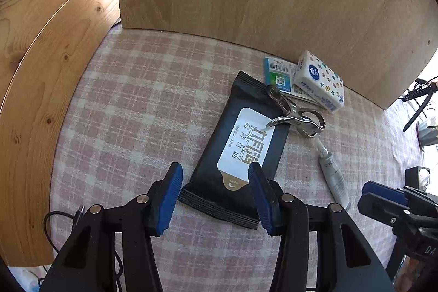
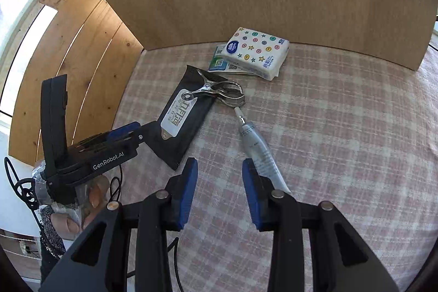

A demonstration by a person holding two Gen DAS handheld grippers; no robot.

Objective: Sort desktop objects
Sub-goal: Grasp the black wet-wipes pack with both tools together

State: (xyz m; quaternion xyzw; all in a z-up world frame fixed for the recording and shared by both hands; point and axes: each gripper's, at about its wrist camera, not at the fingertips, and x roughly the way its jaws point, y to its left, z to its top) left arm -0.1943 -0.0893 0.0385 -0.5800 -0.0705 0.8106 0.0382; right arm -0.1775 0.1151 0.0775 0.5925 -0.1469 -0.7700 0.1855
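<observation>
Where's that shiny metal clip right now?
The clip lies on the checked cloth, its handles resting on the black wipes pack, with the tube's nozzle just below it and the tissue pack behind.

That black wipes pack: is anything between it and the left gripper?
Nothing lies between them: the left gripper is open over the near end of the wipes pack. A metal clip rests on the pack's far end, clear of the fingers.

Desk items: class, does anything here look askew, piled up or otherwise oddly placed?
Yes. The metal clip lies partly on the black wipes pack, which sits slanted on the checked cloth. The tissue pack rests on a flat packet. The tube lies loose beside them. Nothing looks spilled or damaged.
</observation>
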